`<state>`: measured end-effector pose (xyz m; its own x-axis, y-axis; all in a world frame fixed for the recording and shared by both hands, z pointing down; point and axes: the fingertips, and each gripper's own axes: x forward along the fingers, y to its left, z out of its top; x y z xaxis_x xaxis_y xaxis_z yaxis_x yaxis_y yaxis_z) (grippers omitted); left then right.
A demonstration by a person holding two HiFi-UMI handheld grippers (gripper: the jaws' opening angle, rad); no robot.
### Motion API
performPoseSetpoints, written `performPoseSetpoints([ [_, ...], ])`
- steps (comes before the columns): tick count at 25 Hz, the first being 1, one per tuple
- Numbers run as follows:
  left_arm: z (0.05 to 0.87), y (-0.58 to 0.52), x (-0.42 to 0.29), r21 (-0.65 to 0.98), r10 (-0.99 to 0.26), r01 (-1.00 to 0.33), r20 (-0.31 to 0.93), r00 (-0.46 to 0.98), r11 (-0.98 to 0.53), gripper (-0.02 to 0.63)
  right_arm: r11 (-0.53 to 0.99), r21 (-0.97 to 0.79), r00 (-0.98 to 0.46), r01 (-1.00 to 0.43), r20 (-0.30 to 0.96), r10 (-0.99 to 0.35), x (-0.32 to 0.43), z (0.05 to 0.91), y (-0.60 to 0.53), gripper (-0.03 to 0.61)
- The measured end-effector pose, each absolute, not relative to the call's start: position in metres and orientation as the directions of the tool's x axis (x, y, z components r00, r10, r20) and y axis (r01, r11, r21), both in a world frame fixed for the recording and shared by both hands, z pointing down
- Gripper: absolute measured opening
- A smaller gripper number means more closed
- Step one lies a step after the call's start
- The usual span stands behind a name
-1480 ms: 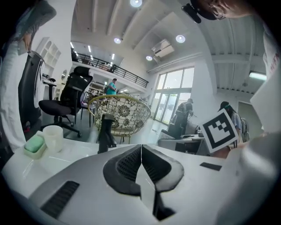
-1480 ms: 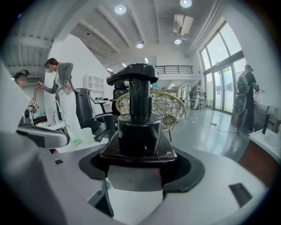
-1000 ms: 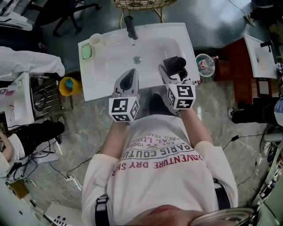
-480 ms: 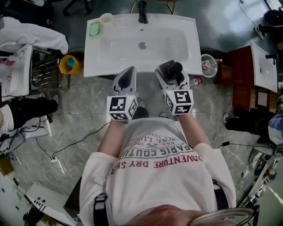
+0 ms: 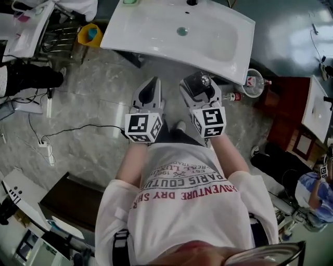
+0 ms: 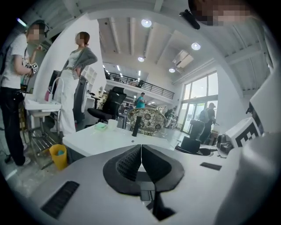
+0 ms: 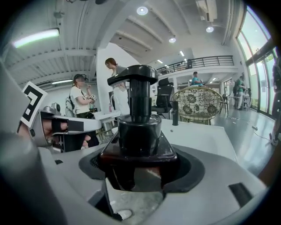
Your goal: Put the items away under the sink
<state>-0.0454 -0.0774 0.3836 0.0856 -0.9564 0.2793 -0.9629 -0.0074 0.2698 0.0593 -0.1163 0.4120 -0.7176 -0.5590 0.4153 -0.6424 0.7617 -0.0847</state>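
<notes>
Drawn back from the sink, the right gripper has its fingers clamped on a dark pump bottle over the floor; the left gripper has its fingers pressed together, empty.

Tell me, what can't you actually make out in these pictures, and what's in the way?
Space under the sink: head view, the sink itself covers it.
Tap: head view, cut off by the top edge.
Pump bottle's lower part: right gripper view, hidden by the jaws clamping it.
Small bottle's label: head view, too small to read.
</notes>
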Motion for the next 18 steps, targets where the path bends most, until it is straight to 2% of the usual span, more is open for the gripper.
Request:
performPoseSetpoints([
  [8,0.445,-0.02,-0.065,0.28,-0.932,-0.947,0.36,-0.048,0.157,0.023,0.826,-0.097,-0.745,-0.555,0.498,-0.443,0.043,0.483,-0.076,0.371],
  [18,0.545,-0.026,-0.111,0.249,-0.932,-0.958,0.36,-0.044,0.141,0.023,0.82,-0.074,-0.725,-0.567,0.516,-0.455,-0.001,0.6,-0.077,0.371],
])
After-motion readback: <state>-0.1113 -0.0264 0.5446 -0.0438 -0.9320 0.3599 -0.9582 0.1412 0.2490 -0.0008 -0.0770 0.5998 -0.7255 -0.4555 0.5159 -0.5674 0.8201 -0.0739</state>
